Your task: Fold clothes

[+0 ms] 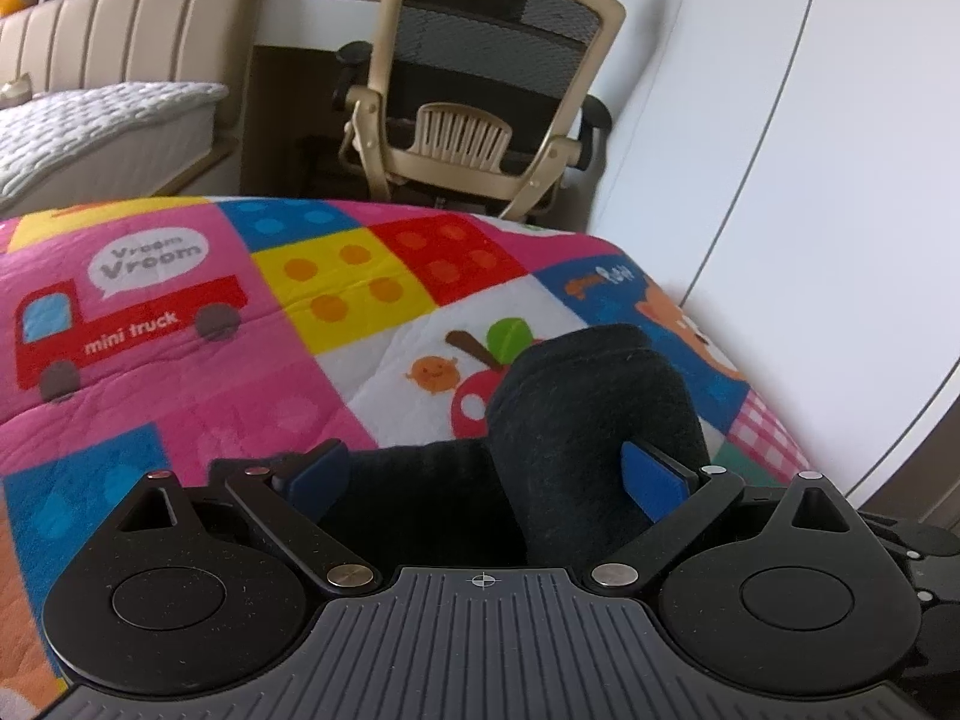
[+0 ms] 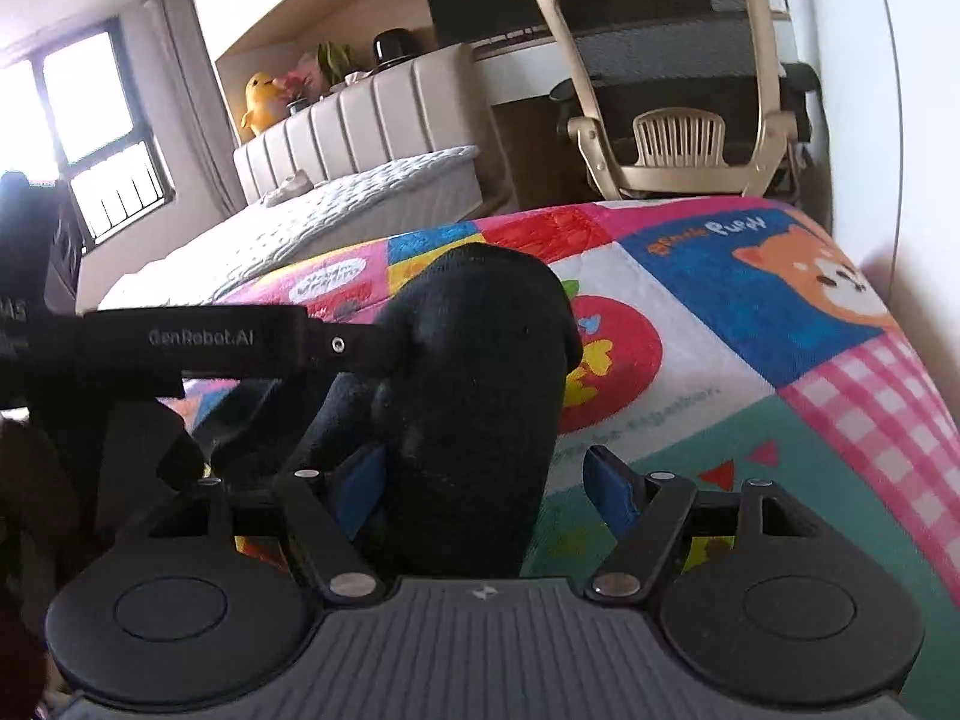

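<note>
Dark cloth (image 2: 474, 396), bunched into an upright hump, lies on the quilt (image 2: 750, 324) and sits between the blue pads of the right tool (image 2: 486, 489), whose jaws stand wide with the right pad clear of the fabric. From the left wrist view the same cloth (image 1: 570, 420) fills the left tool (image 1: 486, 474), its pads spread wide around the fabric; whether they press on it cannot be told. Behind the quilt stands a chair (image 1: 480, 78).
</note>
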{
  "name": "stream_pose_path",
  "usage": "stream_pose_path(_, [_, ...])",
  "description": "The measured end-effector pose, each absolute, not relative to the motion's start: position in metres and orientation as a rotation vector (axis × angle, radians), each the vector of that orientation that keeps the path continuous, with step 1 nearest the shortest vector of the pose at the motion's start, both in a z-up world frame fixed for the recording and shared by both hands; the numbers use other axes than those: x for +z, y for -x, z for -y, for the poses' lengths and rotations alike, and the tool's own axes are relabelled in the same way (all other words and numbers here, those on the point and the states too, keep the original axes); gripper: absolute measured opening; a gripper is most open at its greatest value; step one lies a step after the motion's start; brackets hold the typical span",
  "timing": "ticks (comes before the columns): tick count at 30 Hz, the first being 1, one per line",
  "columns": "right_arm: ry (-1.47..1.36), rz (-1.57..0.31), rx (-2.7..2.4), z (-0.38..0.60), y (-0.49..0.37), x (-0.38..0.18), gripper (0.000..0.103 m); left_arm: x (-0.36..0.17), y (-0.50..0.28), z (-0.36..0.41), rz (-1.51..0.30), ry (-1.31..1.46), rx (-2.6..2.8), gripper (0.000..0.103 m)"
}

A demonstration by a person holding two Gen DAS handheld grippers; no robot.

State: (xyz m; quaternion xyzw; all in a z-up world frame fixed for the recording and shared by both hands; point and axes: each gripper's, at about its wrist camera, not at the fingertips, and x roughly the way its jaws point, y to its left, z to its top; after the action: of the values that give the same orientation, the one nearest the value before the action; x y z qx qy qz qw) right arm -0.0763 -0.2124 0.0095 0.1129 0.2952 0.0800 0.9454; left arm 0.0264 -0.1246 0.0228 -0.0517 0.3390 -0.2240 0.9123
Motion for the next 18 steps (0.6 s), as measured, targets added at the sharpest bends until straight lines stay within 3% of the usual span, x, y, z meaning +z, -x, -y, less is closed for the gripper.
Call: stream_pose_path(18, [-0.194, -0.587, 0.152, 0.216, 0.079, 0.013, 0.086, 0.024, -0.019, 0.136, -0.671, 0.041, -0.469, 0.1])
